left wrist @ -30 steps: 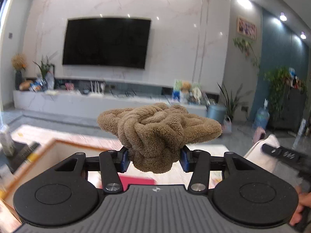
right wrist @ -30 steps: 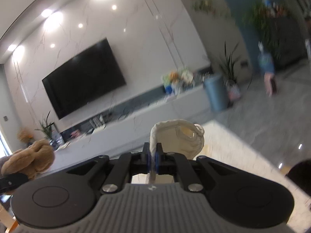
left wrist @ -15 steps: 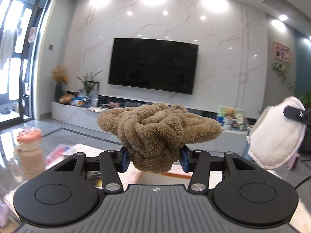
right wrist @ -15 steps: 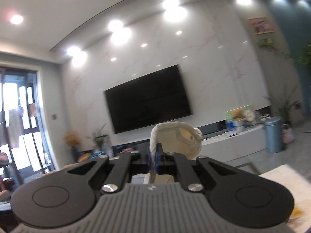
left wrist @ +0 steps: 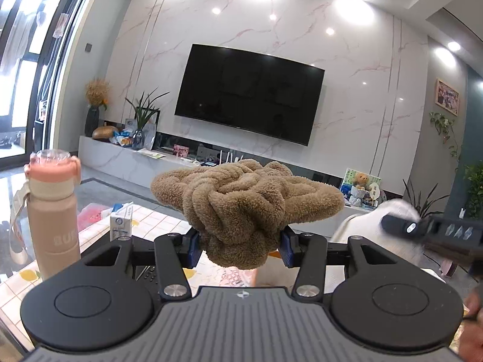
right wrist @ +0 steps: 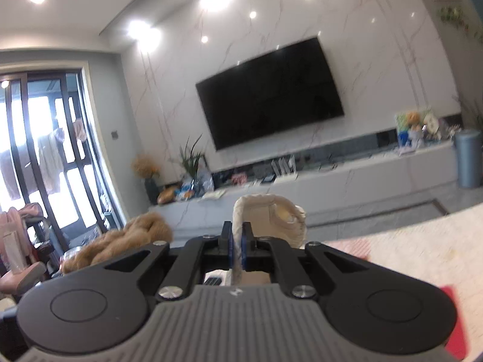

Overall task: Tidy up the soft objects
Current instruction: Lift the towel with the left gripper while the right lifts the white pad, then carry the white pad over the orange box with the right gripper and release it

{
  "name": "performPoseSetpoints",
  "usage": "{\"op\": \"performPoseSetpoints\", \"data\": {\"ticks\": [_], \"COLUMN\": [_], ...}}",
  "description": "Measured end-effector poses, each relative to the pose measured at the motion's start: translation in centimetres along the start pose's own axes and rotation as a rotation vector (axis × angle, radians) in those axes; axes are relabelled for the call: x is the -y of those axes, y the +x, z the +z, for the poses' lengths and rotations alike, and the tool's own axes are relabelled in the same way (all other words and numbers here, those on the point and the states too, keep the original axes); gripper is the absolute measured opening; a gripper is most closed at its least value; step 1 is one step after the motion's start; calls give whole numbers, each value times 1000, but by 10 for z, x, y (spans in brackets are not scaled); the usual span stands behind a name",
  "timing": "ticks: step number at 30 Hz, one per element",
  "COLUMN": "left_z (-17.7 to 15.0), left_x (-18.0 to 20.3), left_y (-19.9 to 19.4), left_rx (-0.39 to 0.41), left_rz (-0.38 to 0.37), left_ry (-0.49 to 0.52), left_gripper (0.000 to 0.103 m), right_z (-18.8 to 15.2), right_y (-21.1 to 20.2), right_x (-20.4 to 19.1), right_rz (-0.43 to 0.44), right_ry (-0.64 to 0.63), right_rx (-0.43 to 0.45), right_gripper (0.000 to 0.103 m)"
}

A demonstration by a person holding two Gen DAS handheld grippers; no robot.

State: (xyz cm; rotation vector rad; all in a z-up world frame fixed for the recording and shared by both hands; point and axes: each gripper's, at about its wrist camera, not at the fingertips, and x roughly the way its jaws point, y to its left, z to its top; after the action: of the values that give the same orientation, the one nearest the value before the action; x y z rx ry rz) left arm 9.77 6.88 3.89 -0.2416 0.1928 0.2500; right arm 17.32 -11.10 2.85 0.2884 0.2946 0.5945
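Note:
My left gripper (left wrist: pixel 240 246) is shut on a brown fluffy knotted cushion (left wrist: pixel 241 205), held in the air; its pads press the cushion's lower sides. My right gripper (right wrist: pixel 238 249) is shut on the thin edge of a cream-white soft pad (right wrist: pixel 271 220), also held up. In the left wrist view the right gripper (left wrist: pixel 422 229) and the white pad (left wrist: pixel 362 226) appear blurred at the right. In the right wrist view the brown cushion (right wrist: pixel 120 241) shows at the lower left.
A pink water bottle (left wrist: pixel 52 208) and a small milk carton (left wrist: pixel 120 221) stand on a low table with a checked cloth (left wrist: pixel 151 220). A TV (left wrist: pixel 250 92) hangs on the marble wall above a long cabinet (left wrist: pixel 126 160). A blue bin (right wrist: pixel 468 158) stands at the right.
Both grippers swung left across the room with their loads. The bottle and carton came into the left view; the glass doors entered the right view. Both grips stayed the same.

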Motion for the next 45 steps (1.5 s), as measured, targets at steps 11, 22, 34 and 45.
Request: {"op": "performPoseSetpoints", "data": {"ticks": [11, 22, 34, 45], "left_z": [-1, 4, 16, -18], "left_x": [-20, -23, -22, 53], "left_y": [-1, 1, -8, -3], "left_rx": [-43, -56, -58, -207], "left_rz": [83, 80, 33, -69], "left_ry": [-46, -41, -12, 121], "left_gripper": [56, 56, 56, 56], "right_z": [-62, -98, -68, -49], "right_y": [68, 71, 24, -36], "right_x": [-6, 13, 27, 56], "right_rz": [39, -227, -295, -328], "right_ry": [143, 62, 28, -114], "right_rx": [-217, -373, -266, -291], "right_gripper": [3, 3, 53, 63]}}
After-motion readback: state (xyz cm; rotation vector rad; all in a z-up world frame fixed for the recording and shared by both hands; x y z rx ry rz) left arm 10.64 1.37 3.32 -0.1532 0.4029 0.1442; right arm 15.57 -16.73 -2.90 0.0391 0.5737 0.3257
